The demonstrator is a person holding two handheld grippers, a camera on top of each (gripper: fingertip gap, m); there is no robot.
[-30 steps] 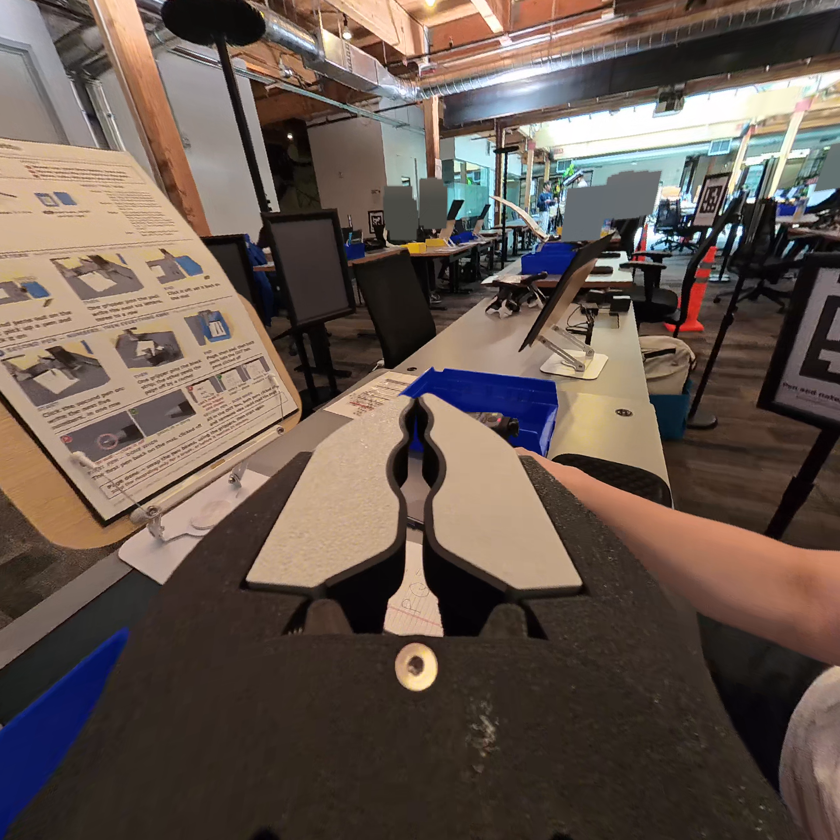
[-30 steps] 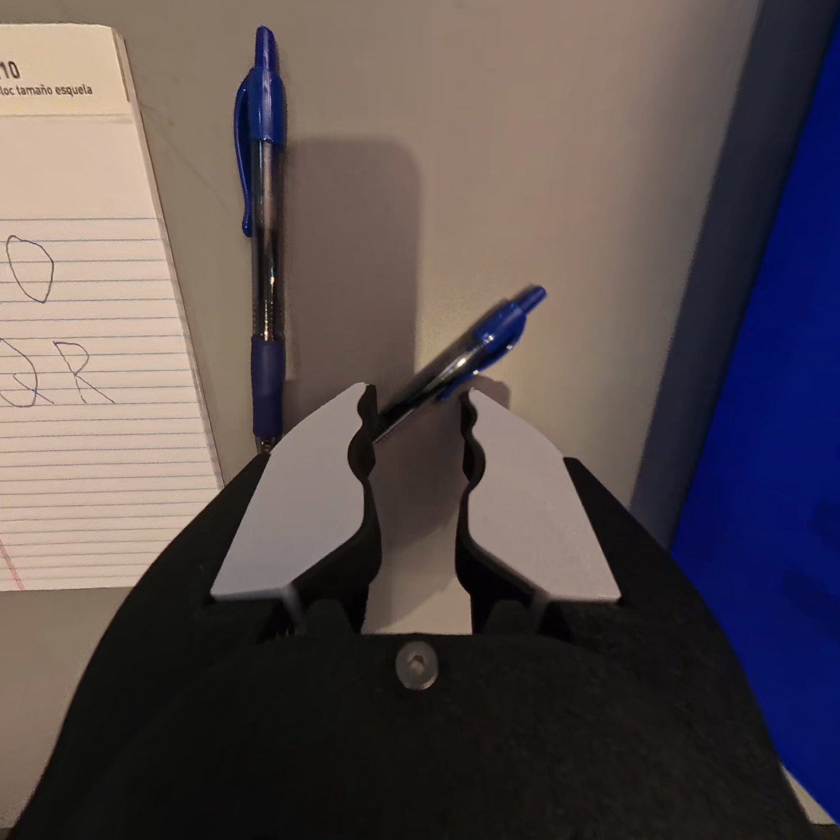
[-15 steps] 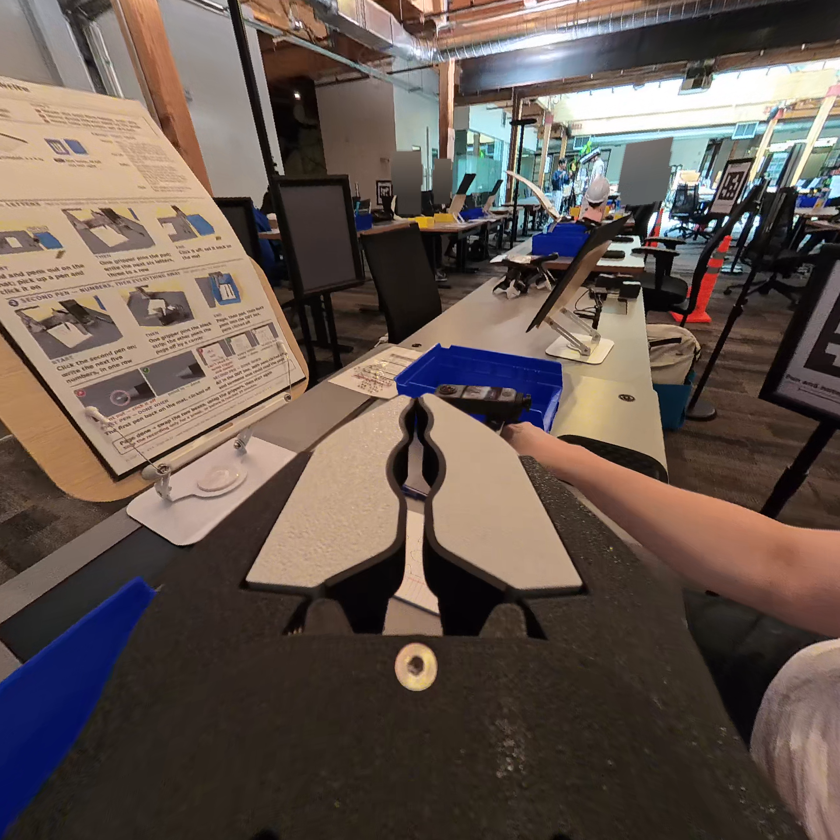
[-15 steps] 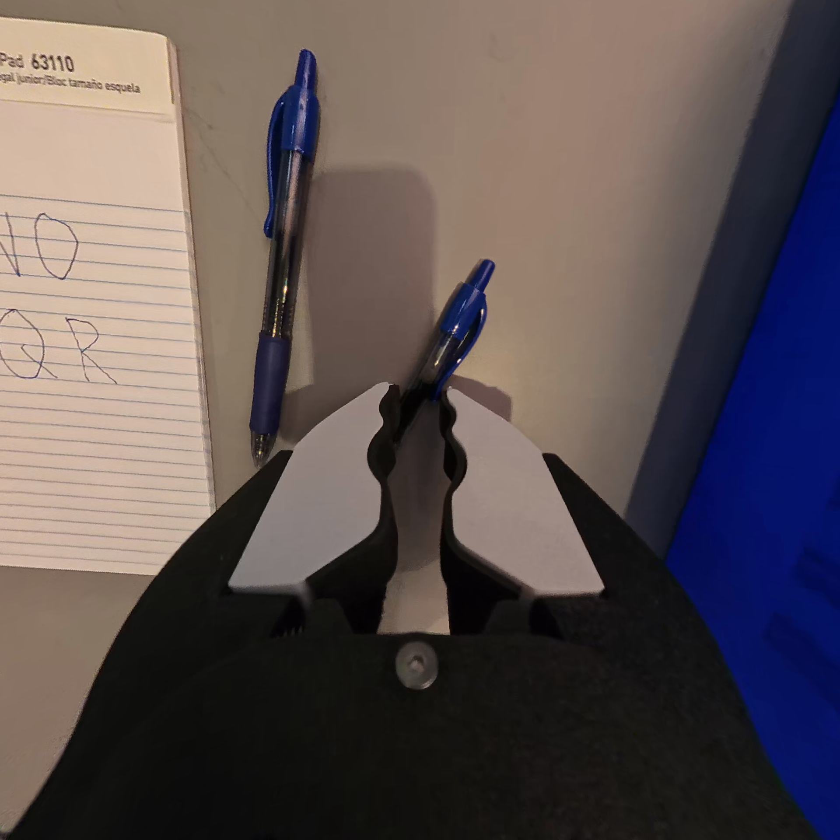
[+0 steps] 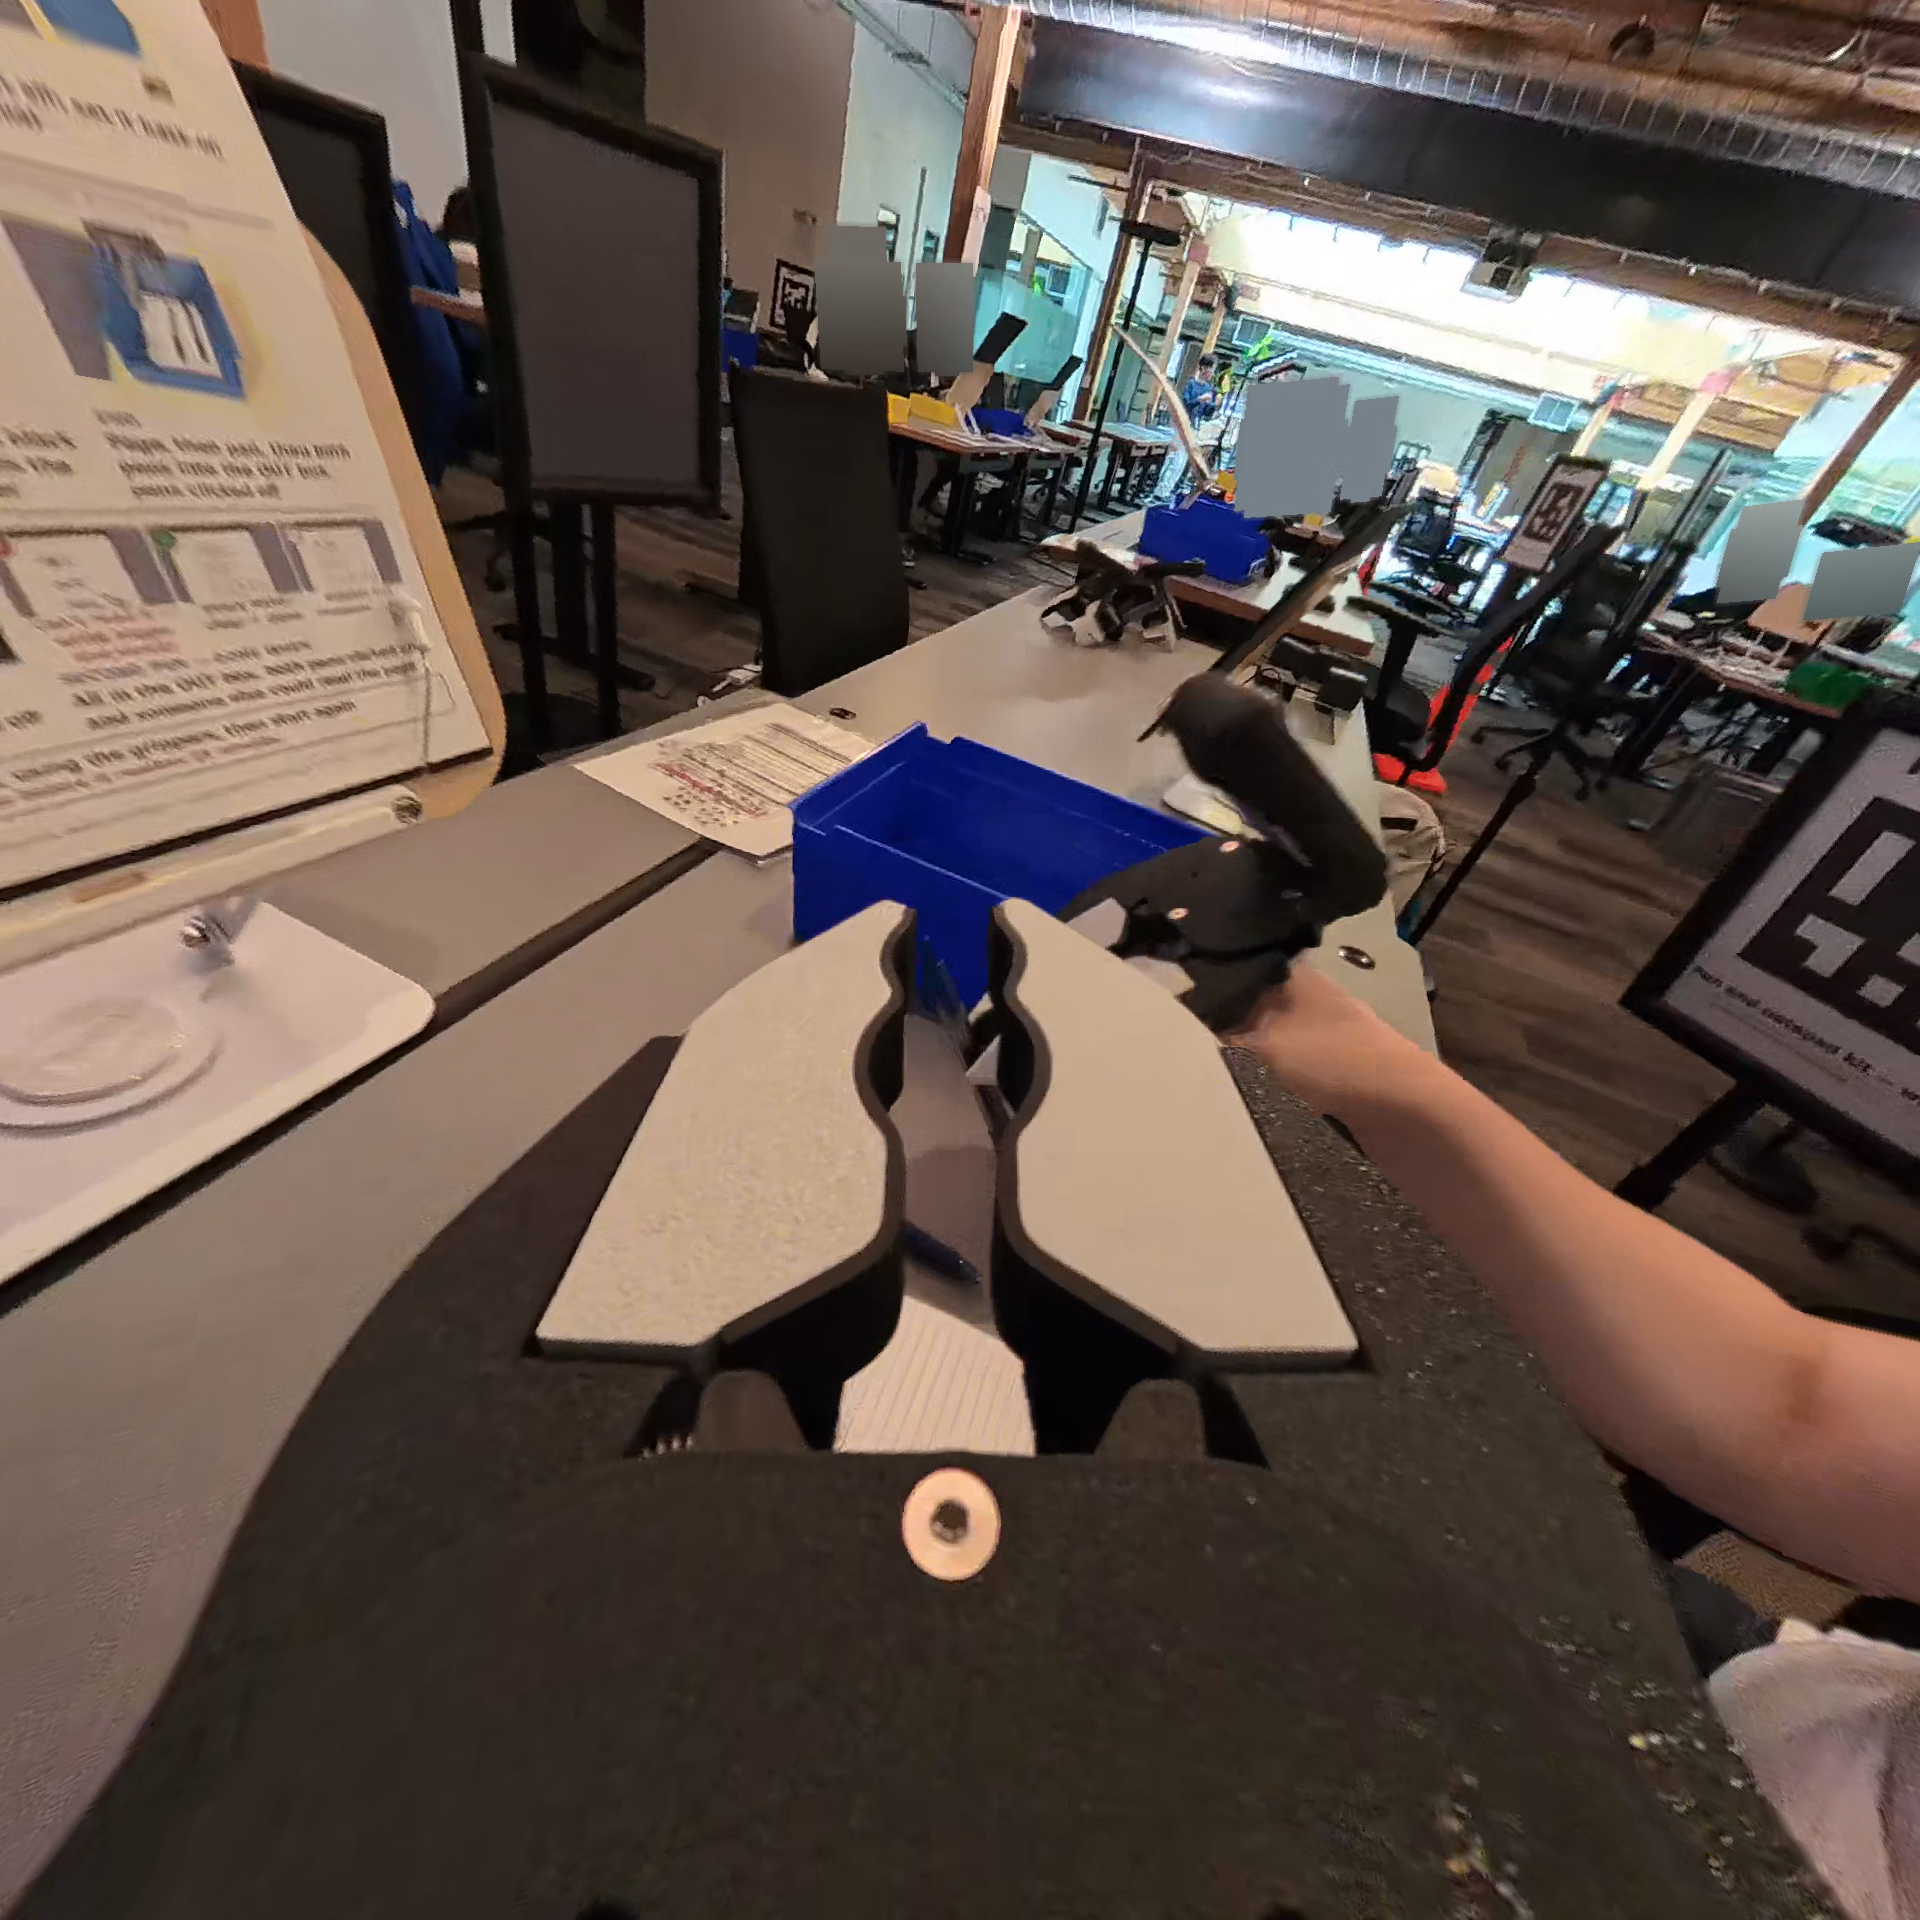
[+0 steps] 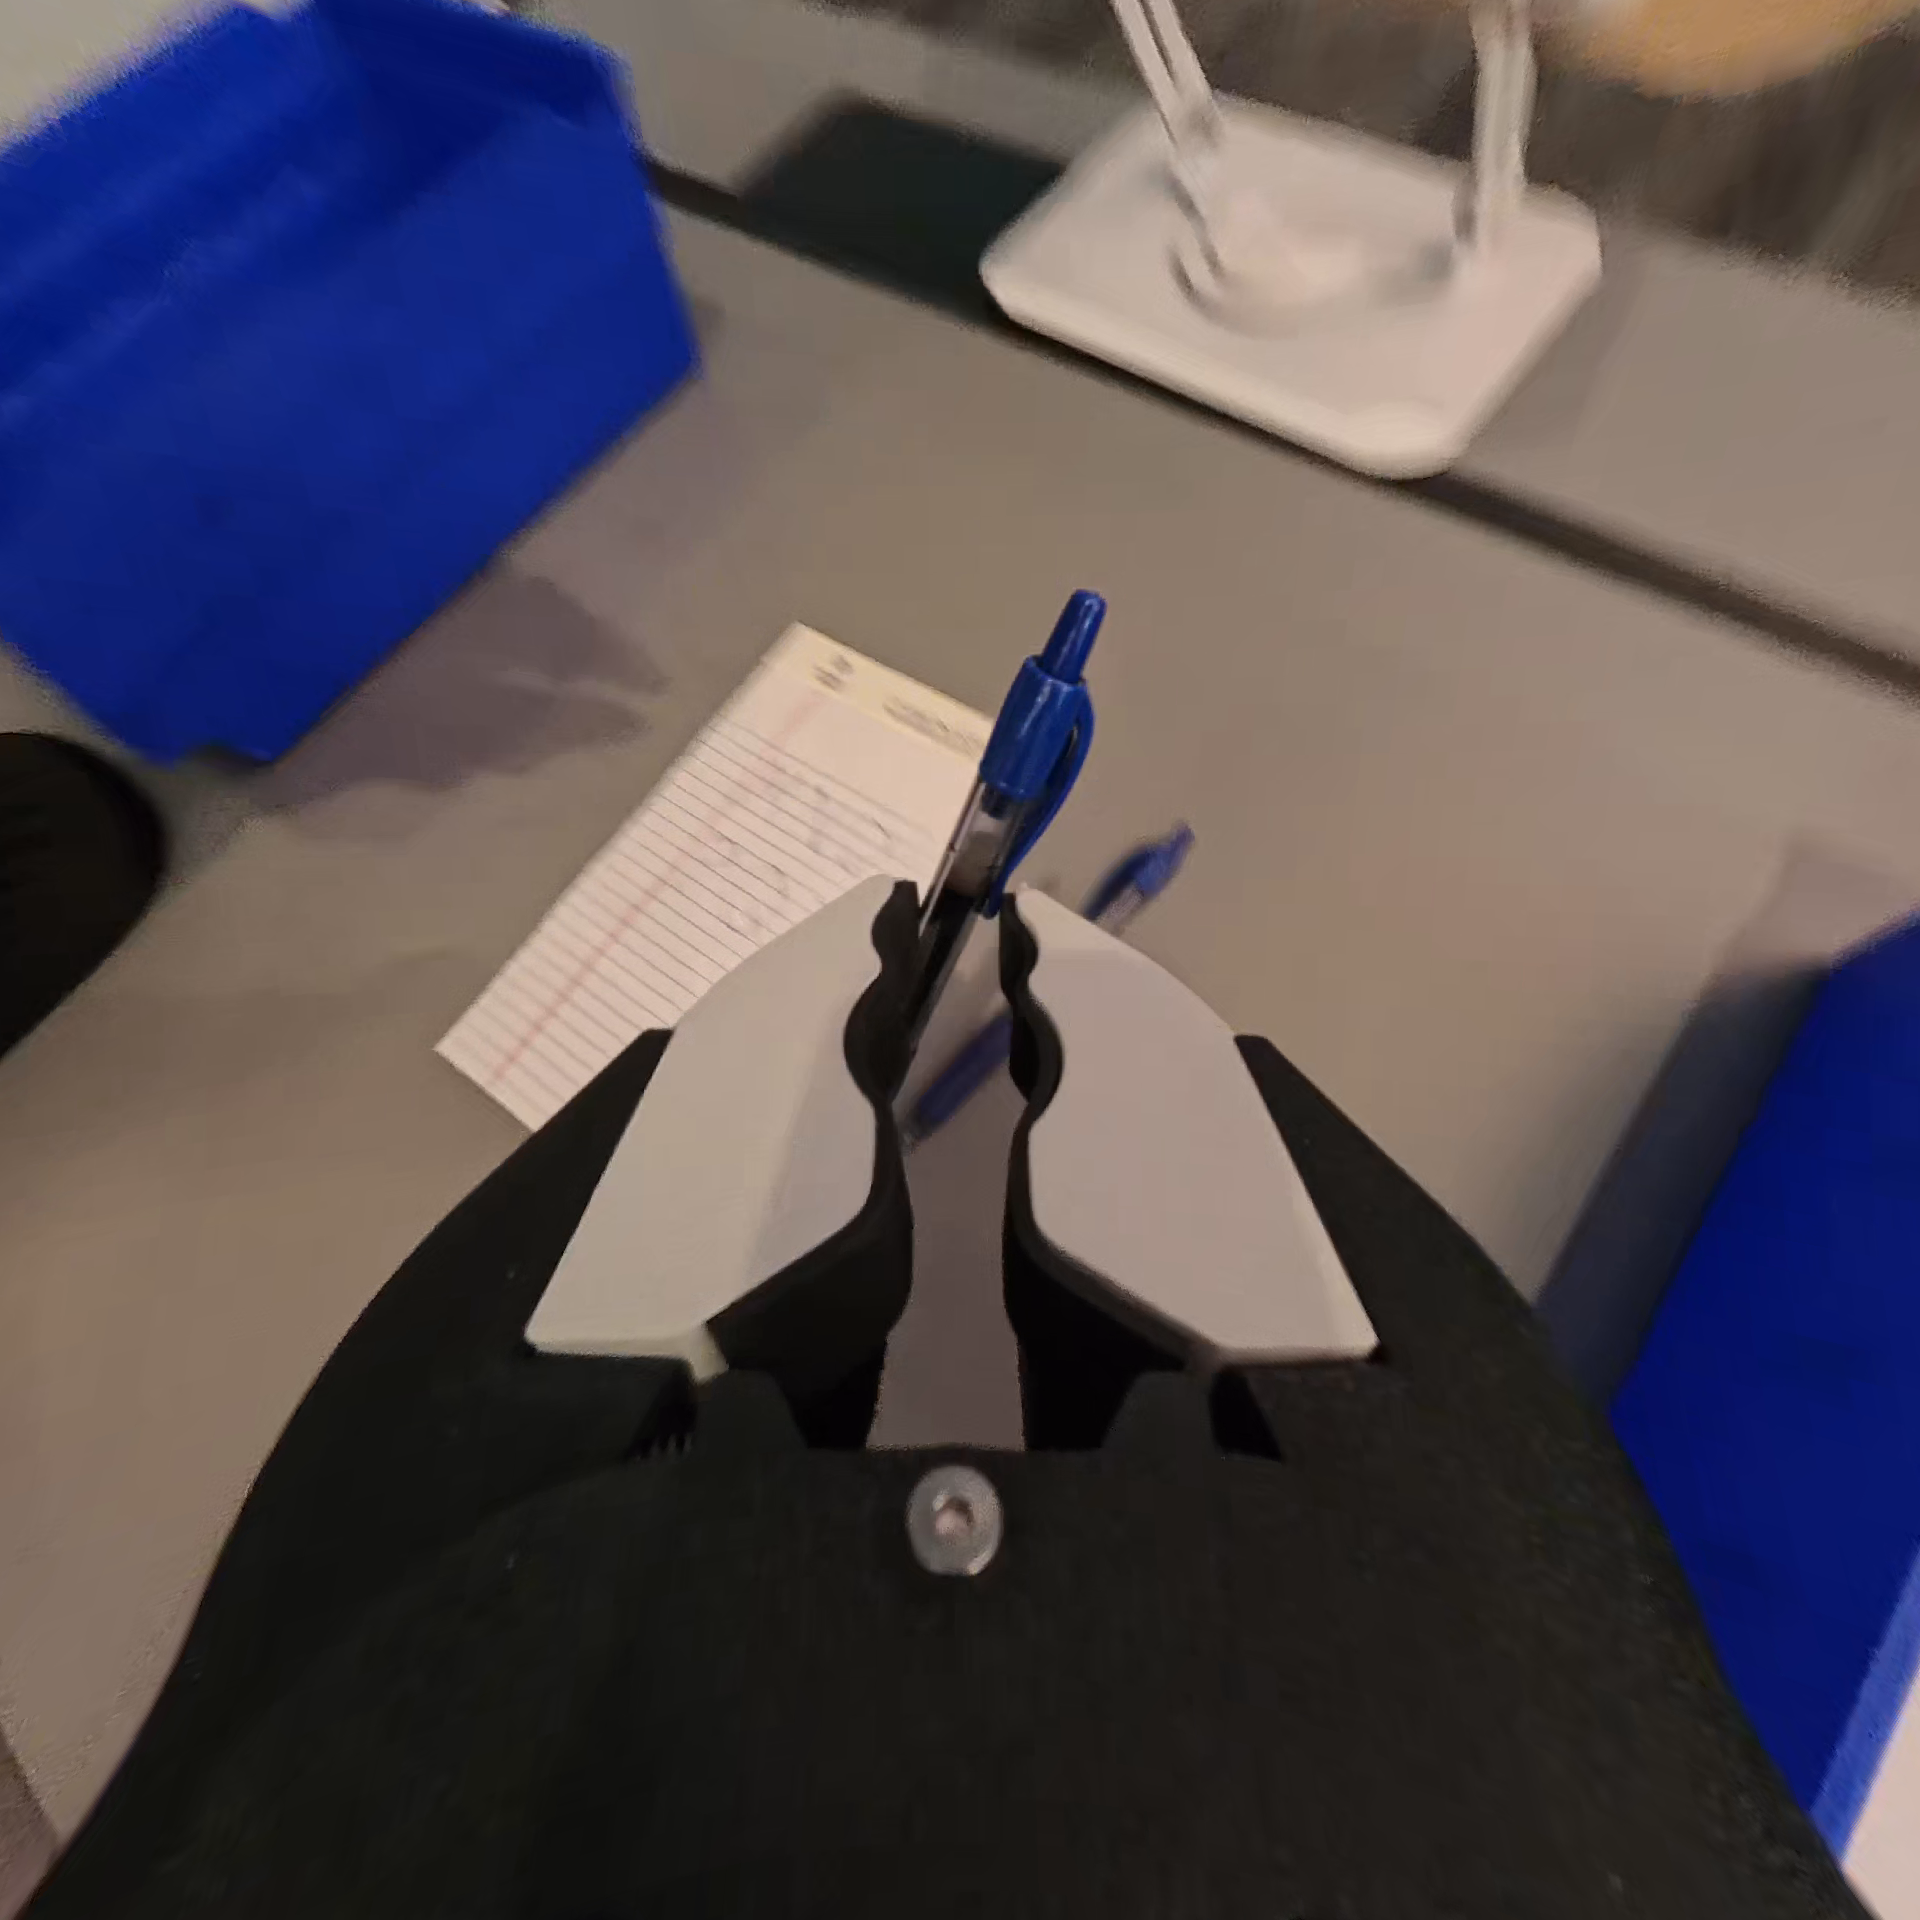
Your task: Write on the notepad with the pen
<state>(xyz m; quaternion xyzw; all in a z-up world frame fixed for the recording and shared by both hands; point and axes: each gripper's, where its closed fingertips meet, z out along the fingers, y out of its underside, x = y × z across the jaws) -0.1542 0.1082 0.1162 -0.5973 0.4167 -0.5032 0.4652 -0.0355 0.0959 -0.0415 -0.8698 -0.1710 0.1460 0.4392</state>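
Note:
My right gripper [image 6: 956, 899] is shut on a blue pen [image 6: 1023, 764], held off the grey table with its clicker end pointing up and away. The white lined notepad [image 6: 727, 883] lies flat on the table beyond and left of the fingers, with faint writing on it. A second blue pen [image 6: 1132, 873] lies on the table beside the pad. My left gripper [image 5: 951, 925] hovers over the pad [image 5: 935, 1382], its jaws a narrow gap apart and empty. The tip of the lying pen [image 5: 940, 1262] shows through that gap. The right gripper's black body [image 5: 1236, 894] is just ahead to the right.
A blue bin [image 5: 987, 842] stands behind the pad and also shows in the right wrist view [image 6: 312, 364]. Another blue bin [image 6: 1818, 1351] is at the right. An instruction board [image 5: 208, 520] on a white stand base [image 6: 1288, 291] stands at the left. A printed sheet [image 5: 748, 774] lies farther back. The tips of one gripper are about 20 cm away from the tips of the other.
My right gripper shut on the pen, lifted it off the table and swung round to face the notepad. My left gripper moved forward and its jaws parted slightly.

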